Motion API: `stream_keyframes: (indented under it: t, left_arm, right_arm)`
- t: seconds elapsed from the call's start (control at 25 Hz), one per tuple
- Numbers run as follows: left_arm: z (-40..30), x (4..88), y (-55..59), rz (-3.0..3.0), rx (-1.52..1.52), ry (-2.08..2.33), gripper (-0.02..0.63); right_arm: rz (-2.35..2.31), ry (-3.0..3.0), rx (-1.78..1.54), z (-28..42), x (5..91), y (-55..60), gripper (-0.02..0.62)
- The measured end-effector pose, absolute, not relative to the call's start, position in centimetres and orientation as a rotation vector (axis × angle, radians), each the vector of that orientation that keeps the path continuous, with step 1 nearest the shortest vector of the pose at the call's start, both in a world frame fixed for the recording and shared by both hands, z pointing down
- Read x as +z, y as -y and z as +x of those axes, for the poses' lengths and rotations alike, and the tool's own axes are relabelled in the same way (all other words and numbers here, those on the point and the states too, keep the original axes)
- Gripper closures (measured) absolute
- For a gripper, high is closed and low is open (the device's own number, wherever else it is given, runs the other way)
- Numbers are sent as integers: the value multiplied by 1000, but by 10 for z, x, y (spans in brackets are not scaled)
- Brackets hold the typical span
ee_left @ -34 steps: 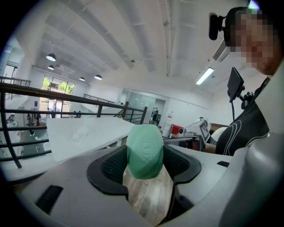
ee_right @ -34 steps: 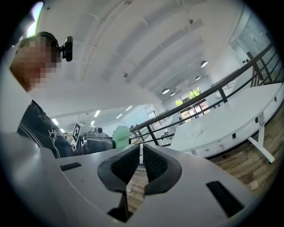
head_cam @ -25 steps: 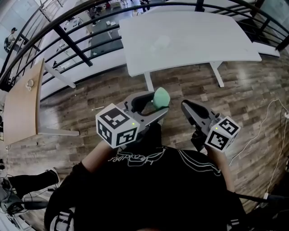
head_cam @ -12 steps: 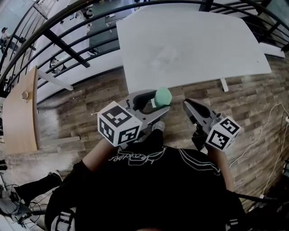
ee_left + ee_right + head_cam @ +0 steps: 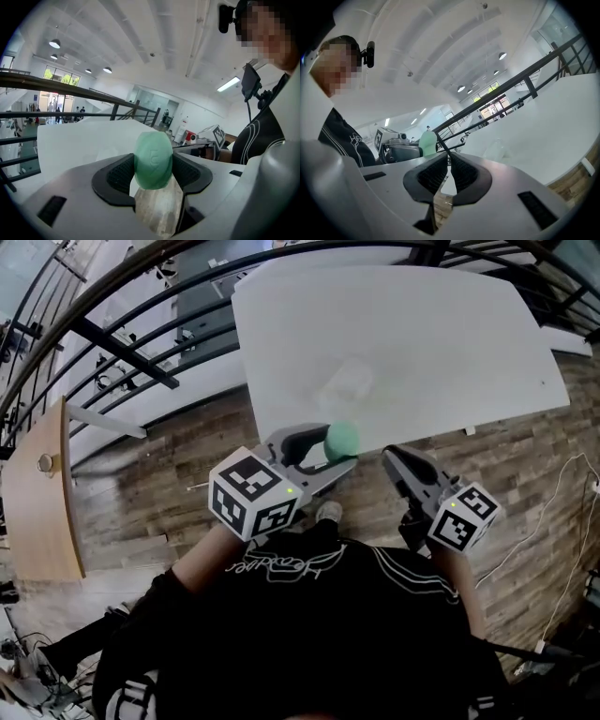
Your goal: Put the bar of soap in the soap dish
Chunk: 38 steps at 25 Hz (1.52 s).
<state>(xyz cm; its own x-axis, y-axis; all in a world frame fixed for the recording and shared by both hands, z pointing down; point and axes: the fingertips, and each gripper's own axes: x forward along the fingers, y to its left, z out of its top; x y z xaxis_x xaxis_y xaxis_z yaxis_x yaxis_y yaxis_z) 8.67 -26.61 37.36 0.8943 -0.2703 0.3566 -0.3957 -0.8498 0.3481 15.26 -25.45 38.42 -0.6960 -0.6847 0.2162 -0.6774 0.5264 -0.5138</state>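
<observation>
**Green soap held in the left tongs at the tabletop's near edge**

The left tongs (image 5: 336, 450) are clamped on the bar of soap (image 5: 341, 438), a rounded pale-green piece standing on edge between the two black pads; the jaws stand wide to take it. The soap hangs in the air just over the near edge of the white tabletop (image 5: 450, 343), with the wooden floor (image 5: 141, 502) under the tongs. The soap dish (image 5: 347, 382), a faint see-through shape, lies on the tabletop beyond the soap and apart from it. The right tongs (image 5: 385, 454) sit beside the left ones, over the floor and just short of the tabletop's edge; their jaws are drawn together, tips meeting, with nothing between them. Each pair carries its marker cube (image 5: 253, 500) at the rear, close to the person's black top; a black railing (image 5: 122, 343) curves past the tabletop's far side.
</observation>
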Motion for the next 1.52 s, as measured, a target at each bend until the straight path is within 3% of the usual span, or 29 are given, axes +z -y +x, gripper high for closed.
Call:
stream_keyframes:
  t: [1.52]
  left_arm:
    - [144, 446, 421, 2687, 692, 733, 345]
  right_arm:
    - [-1237, -2631, -1058, 212, 424, 356, 569]
